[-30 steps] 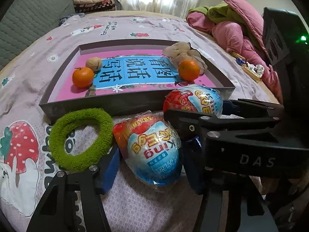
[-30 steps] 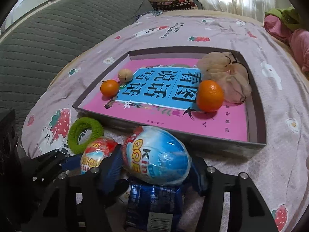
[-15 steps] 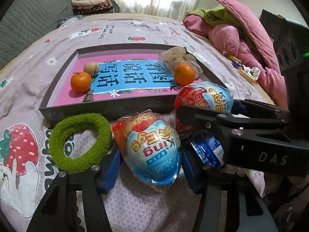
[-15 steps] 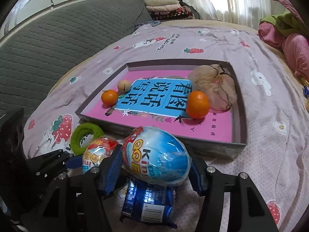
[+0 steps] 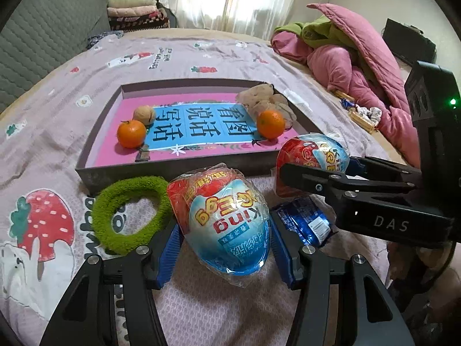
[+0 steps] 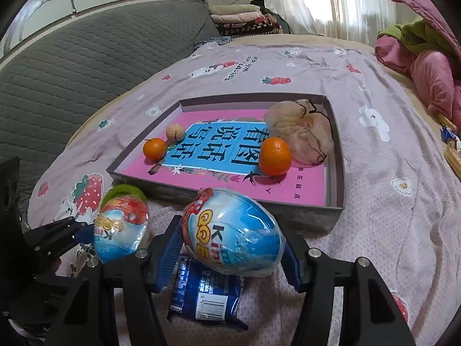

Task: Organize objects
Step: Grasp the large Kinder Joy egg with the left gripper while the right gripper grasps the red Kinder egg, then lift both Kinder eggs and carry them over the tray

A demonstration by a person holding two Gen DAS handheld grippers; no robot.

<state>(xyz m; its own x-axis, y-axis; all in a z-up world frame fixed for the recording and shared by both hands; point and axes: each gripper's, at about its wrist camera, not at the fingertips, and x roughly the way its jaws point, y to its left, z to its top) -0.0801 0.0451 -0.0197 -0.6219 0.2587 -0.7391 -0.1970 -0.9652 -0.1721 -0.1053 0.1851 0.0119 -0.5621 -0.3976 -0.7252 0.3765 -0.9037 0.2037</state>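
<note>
Looking along the left claw [image 5: 223, 248], I see its blue pads pinching a wrapped toy egg [image 5: 223, 225], red on top and blue-white below, crinkly film bulging past the pads. A second ago it sat low on the bedspread [image 5: 43, 150]; now the whole scene has dropped away and the far end of the bed shows, so I judge the egg has been lifted clear. The green fuzzy ring [image 5: 131, 219] lies just left of it, still on the bedspread, and a blue snack packet [image 5: 302, 222] lies to its right. Beyond stands the shallow box [image 5: 178, 170], with two tangerines, a walnut [image 5: 144, 114] and a beige mesh pouch [image 5: 265, 99] inside. The right claw crosses from the right, gripping a second egg [image 5: 312, 151].

From the right claw [image 6: 230, 248], the second egg [image 6: 233, 233] fills the gap between its pads, held tight, blue end toward the camera with its lettering showing. It too has risen: the blue packet [image 6: 206, 291] beneath it was half hidden before and now shows its barcode. The other egg [image 6: 122, 227] hangs to the left, the box [image 6: 305, 213] just ahead.

With both eggs up, I expect the carry over the box's near wall comes next.
</note>
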